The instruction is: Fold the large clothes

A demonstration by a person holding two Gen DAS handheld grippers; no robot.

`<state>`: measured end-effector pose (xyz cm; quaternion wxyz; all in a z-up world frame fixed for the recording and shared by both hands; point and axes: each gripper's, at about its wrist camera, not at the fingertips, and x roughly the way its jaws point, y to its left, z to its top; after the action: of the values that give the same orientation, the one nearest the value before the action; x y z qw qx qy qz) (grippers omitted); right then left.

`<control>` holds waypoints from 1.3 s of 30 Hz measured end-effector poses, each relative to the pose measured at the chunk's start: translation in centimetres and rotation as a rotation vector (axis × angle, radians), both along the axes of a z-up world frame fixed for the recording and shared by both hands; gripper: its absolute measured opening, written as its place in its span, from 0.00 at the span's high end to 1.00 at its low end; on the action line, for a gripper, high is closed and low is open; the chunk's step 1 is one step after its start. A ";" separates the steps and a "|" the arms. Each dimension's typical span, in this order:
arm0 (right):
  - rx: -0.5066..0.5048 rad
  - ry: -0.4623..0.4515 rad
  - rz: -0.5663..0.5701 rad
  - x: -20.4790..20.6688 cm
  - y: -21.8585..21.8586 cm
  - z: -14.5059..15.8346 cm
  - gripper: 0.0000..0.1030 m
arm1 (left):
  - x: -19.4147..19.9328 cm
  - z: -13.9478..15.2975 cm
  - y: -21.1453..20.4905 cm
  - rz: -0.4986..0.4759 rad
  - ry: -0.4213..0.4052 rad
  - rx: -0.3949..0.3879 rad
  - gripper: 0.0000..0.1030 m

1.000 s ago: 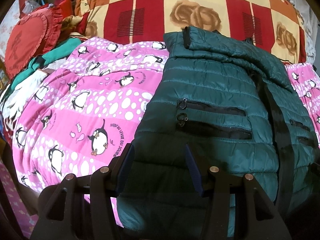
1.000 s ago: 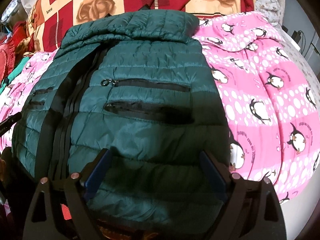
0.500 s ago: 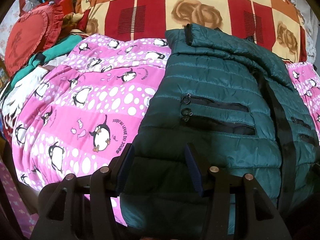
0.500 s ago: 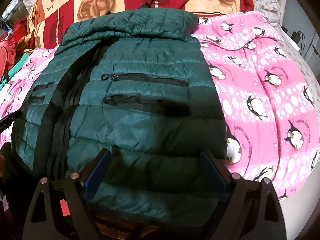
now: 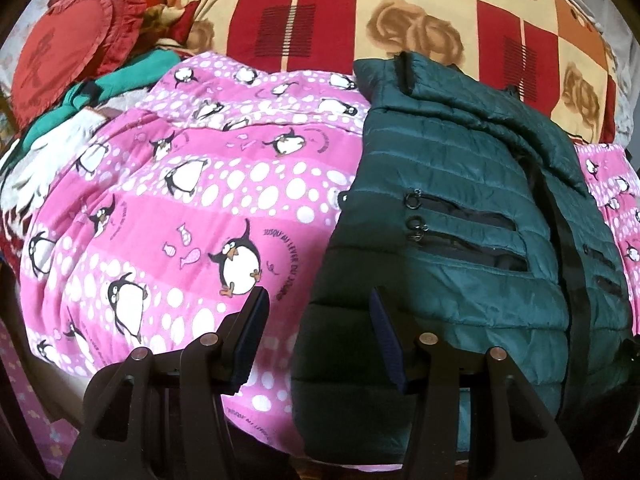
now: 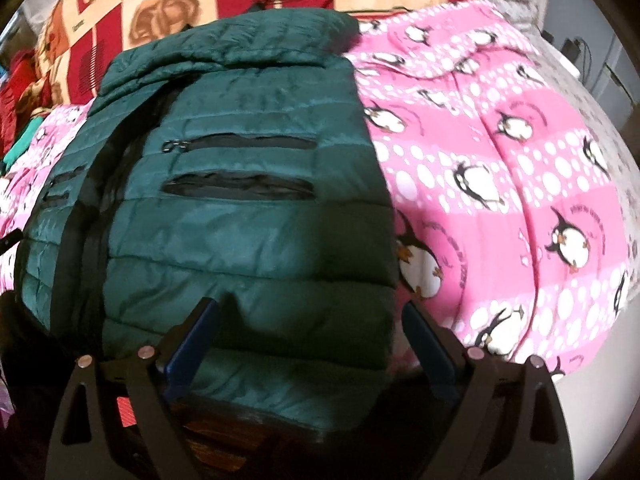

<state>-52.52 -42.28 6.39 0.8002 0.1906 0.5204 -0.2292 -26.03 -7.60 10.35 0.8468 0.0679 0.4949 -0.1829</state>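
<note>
jacket on penguin blanket

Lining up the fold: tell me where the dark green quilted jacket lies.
The dark green quilted jacket lies on the pink penguin-print blanket, right of centre in the left wrist view, its collar toward the red-and-cream checked quilt.

Bed, covered by a pink penguin-print quilt with white dots. Lying on the quilt: dark green quilted puffer jacket, centre-right in the left wrist view. Red-and-cream checked rose-print blanket across the upper frame; round red ruffled cushion upper left.
</note>
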 end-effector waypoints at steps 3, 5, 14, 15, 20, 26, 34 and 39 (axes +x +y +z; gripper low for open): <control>0.002 0.004 0.001 -0.1 -0.2 -0.2 0.08 | 0.1 -0.3 0.4 0.002 0.021 -0.007 0.71; 0.004 0.006 -0.003 -0.1 -0.4 -0.4 0.08 | 0.1 -0.4 0.6 0.001 0.012 -0.006 0.71; 0.043 0.014 -0.010 -0.1 -1.2 -1.7 0.07 | 0.7 -1.3 1.0 0.011 0.072 -0.042 0.71; 0.049 0.014 -0.010 -0.1 -1.3 -1.7 0.06 | 0.9 -1.5 1.2 0.014 0.088 -0.058 0.71; 0.074 0.009 -0.005 -0.1 -1.8 -1.9 0.05 | 1.5 -2.0 2.4 -0.022 0.202 -0.182 0.67; 0.136 -0.009 0.003 -0.1 -2.8 -2.6 0.04 | 1.2 -2.9 2.6 -0.118 0.303 -0.223 0.59; 0.274 -0.046 0.015 0.0 -3.4 -4.0 0.04 | 1.0 -4.0 0.7 -0.156 0.336 -0.220 0.39; 0.338 -0.067 0.076 0.2 -2.2 -4.2 0.04 | 0.0 -3.8 -0.4 -0.204 0.296 -0.169 0.39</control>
<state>-52.34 -44.49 2.23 0.7817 0.3101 0.5316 -0.1015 -26.03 -8.03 6.53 0.7444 0.0186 0.5876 -0.3166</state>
